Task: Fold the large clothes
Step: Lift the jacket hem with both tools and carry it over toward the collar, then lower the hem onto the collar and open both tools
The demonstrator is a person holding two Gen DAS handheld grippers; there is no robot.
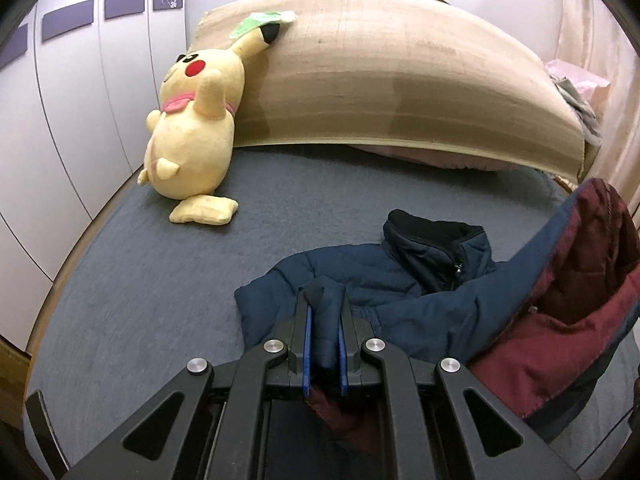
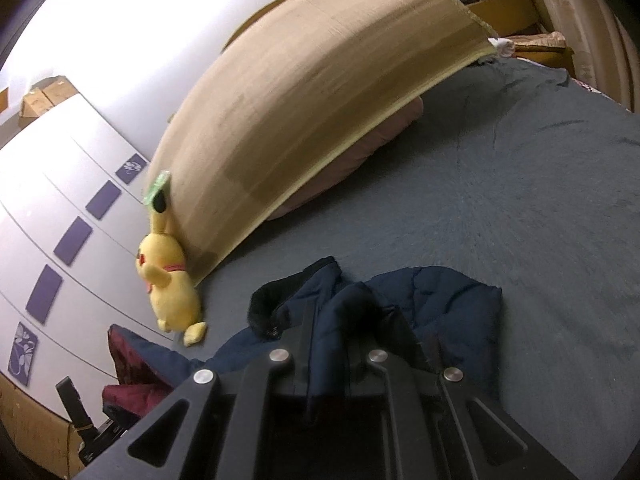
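- Gripping fabric on both sides right now: my left gripper [image 1: 324, 316] is clamped on a bunched fold of the navy jacket [image 1: 360, 292], blue pads pressed against the cloth, with a bit of maroon lining hanging below the jaws.
- My right gripper [image 2: 326, 320] is pinched tight on another navy fold of the same jacket [image 2: 440, 300]; its fingertips are buried in the cloth, so I judge the grip mostly from how the fabric wraps them.
- The jacket lies on the near part of the bed [image 1: 140, 280], collar [image 1: 432, 236] pointing away from me, one side lifted so the maroon lining [image 1: 560, 320] shows at the right in the left view.
- I'd call the fold barely under way: it's still rumpled, no neat rectangle yet, and the sleeves and body still need bringing in and flattening.
- Further on, the grey sheet is open, plenty of room to lay the fold down.
- A yellow plush toy [image 1: 192, 136] sits by the bed's far left edge, well apart from the jacket.
- Behind it a tan mat [image 1: 400, 72] leans at the head of the bed over a pink pillow [image 2: 340, 168]; neither blocks me.
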